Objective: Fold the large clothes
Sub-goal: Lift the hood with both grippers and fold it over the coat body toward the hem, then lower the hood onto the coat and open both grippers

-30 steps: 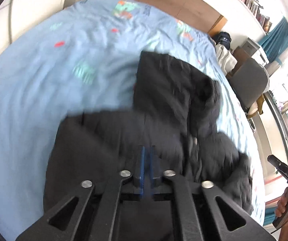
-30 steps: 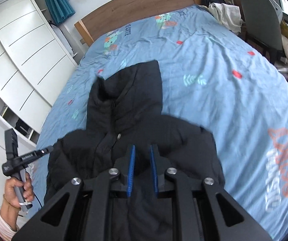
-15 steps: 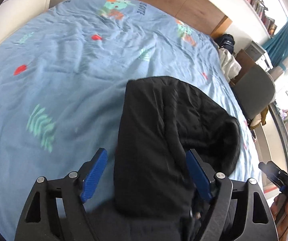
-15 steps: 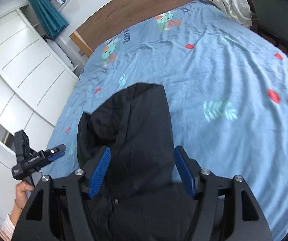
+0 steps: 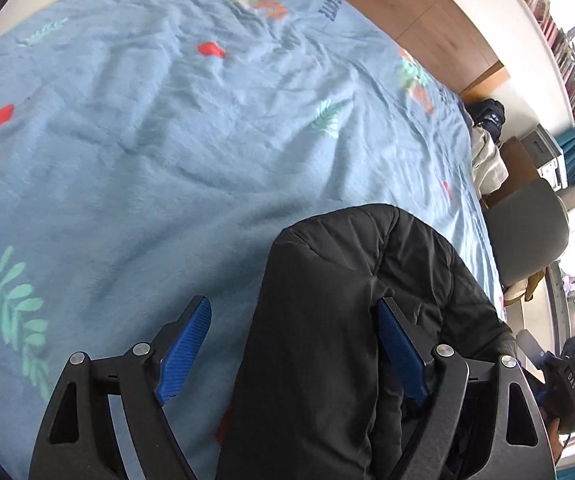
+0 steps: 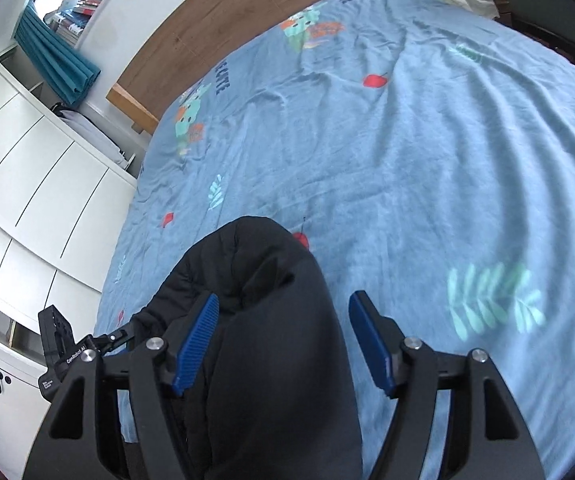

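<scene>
Two blue-padded black grippers, left gripper (image 5: 293, 354) and right gripper (image 6: 281, 344), are seen released, jaws just opened astride the black quilted puffer jacket (image 5: 351, 300) laid at 6 o'clock on the blue printed bedsheet (image 5: 167, 152); soft, bulky, slippery, best pinched at hem corners.

You are working over a black quilted jacket (image 5: 327, 320) of matt, faintly sheened cloth, puffy and creased, lying on a soft, wrinkled blue bedsheet (image 5: 167, 152) of matt printed cloth. Your left gripper (image 5: 293, 350) and right gripper (image 6: 283, 344) are matt black plastic with bright metal pins and ribbed blue pads (image 6: 197, 344). The headboard (image 6: 191, 36) is smooth brown wood, and the cupboard doors (image 6: 27, 176) are smooth white.
</scene>
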